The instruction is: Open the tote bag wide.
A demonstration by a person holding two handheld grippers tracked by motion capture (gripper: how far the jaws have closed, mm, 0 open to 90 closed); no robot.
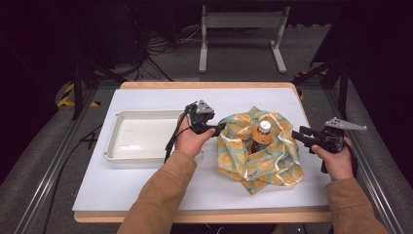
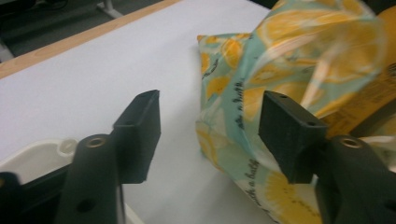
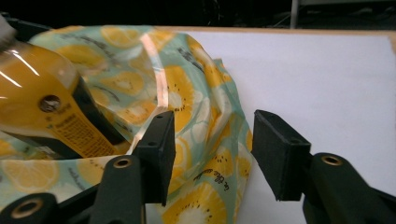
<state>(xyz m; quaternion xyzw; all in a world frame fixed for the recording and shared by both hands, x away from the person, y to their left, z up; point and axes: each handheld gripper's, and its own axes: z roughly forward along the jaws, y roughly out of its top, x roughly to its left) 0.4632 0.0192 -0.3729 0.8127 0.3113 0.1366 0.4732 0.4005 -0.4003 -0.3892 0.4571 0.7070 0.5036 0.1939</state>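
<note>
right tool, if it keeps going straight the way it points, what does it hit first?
Most likely the lemon-print cloth: the right tool is open and aimed at the cloth's bulging side fold. The orange bottle sits further in, off to one side of that line. Exact depth is unclear.

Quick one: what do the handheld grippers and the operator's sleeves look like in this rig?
Both are black. The left gripper has a grey three-cornered plate on top and a dark trailing cable; the right gripper has the same plate. Each claw has two blocky black jaws with brass-coloured rivets. The sleeves are tan-brown.
</note>
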